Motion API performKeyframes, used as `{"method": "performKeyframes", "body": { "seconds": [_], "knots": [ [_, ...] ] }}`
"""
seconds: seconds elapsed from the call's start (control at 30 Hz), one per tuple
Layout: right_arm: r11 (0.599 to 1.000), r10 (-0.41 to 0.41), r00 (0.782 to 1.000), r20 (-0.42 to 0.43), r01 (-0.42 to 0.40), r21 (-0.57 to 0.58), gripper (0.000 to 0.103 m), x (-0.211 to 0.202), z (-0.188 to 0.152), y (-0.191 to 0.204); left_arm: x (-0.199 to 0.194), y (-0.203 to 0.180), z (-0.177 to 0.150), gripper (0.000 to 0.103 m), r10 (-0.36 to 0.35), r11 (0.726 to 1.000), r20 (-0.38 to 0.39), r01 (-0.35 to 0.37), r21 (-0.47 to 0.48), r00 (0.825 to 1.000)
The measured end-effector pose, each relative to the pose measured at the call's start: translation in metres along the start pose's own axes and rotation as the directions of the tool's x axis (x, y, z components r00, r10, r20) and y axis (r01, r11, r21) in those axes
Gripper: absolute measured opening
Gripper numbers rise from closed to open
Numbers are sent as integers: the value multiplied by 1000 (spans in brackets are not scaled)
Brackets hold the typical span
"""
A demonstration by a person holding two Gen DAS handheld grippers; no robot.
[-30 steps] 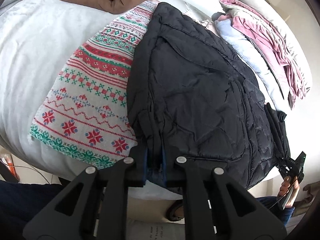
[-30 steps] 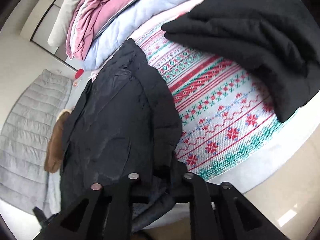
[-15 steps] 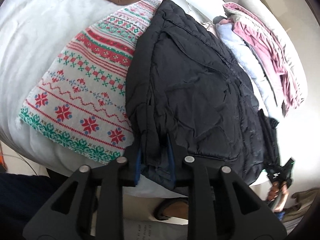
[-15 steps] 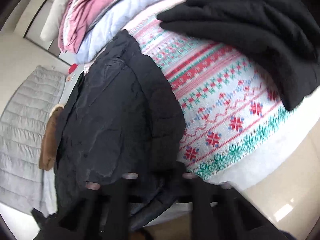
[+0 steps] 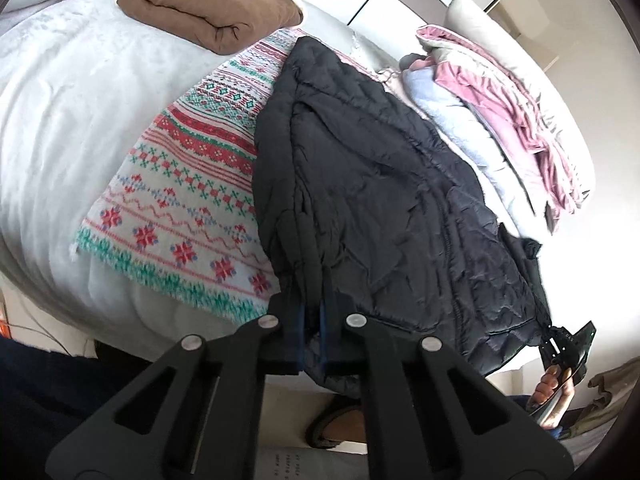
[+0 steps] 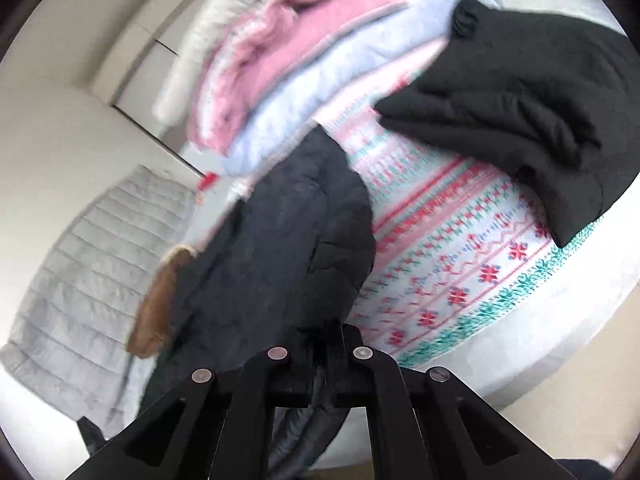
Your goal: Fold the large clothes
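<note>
A dark quilted jacket lies lengthwise on a patterned knit blanket spread over the bed. My left gripper is shut on the jacket's near hem at one corner, its blue pads pinching the fabric. In the blurred right wrist view the same jacket runs away from me, and my right gripper is shut on the other hem corner, with fabric bunched between and below the fingers. The right gripper also shows in the left wrist view, held by a hand at the jacket's far corner.
A folded brown garment lies at the far end of the bed. Pink and pale blue clothes are piled along one side. A black fleece garment rests on the blanket. A grey quilted cover lies beyond the jacket.
Both grippers have closed tighter on the jacket hem and lifted it up and back off the bed edge. The right wrist view has tilted upward and blurred.
</note>
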State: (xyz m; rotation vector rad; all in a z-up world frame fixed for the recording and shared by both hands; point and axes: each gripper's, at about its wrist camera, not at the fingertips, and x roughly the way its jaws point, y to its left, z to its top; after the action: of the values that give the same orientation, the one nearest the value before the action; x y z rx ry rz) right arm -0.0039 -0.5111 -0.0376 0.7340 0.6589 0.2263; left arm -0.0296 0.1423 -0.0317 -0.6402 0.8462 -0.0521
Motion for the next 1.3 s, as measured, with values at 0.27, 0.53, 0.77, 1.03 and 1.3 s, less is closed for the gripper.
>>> {"method": "performKeyframes", "body": {
  "seconds": [0.27, 0.53, 0.77, 1.03, 1.3],
  "knots": [
    [994, 112, 989, 93, -113, 1, 3, -56, -18, 19, -58, -15, 5, 6, -61, 998, 106, 62, -7, 993],
    [982, 184, 963, 195, -171, -79, 3, -128, -11, 58, -119, -49, 11, 6, -64, 995, 216, 46, 89, 974],
    [981, 192, 966, 173, -195, -3, 3, -116, -10, 47, -115, -37, 16, 6, -67, 997, 182, 59, 46, 981],
    [982, 182, 966, 185, -189, 21, 3, -92, 18, 58, -105, -40, 45, 6, -68, 998, 192, 66, 15, 979],
    [981, 173, 966, 190, -185, 50, 3, -36, 77, 83, -70, -57, 113, 6, -62, 998, 192, 66, -17, 979]
  ]
}}
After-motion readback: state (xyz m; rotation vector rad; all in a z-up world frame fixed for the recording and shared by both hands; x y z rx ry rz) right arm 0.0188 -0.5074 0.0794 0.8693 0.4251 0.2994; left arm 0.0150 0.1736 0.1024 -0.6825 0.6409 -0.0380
